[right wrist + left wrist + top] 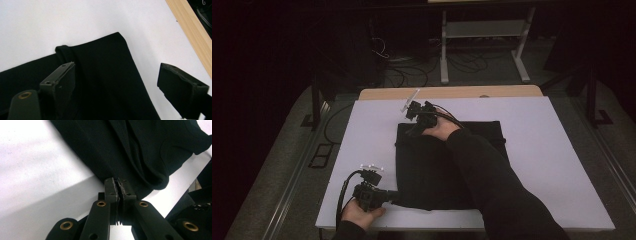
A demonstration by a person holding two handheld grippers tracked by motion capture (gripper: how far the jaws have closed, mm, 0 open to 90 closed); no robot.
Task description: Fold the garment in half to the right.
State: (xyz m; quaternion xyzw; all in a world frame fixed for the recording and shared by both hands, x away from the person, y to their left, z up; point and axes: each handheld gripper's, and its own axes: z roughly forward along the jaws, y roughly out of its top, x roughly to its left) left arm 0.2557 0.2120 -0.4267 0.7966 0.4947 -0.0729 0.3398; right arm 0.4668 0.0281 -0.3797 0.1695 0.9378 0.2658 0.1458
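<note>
High view: folded black cloth – left gripper clamps its corner, right gripper gapes.

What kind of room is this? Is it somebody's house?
Probably not a house; it looks like a lab or workshop. A white board covers a wooden table, loose cables lie on the floor, and a metal stand is behind.

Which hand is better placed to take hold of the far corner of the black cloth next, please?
Right: the right gripper hangs open over the black cloth at its far corner, while the left gripper is shut on the near edge.
</note>
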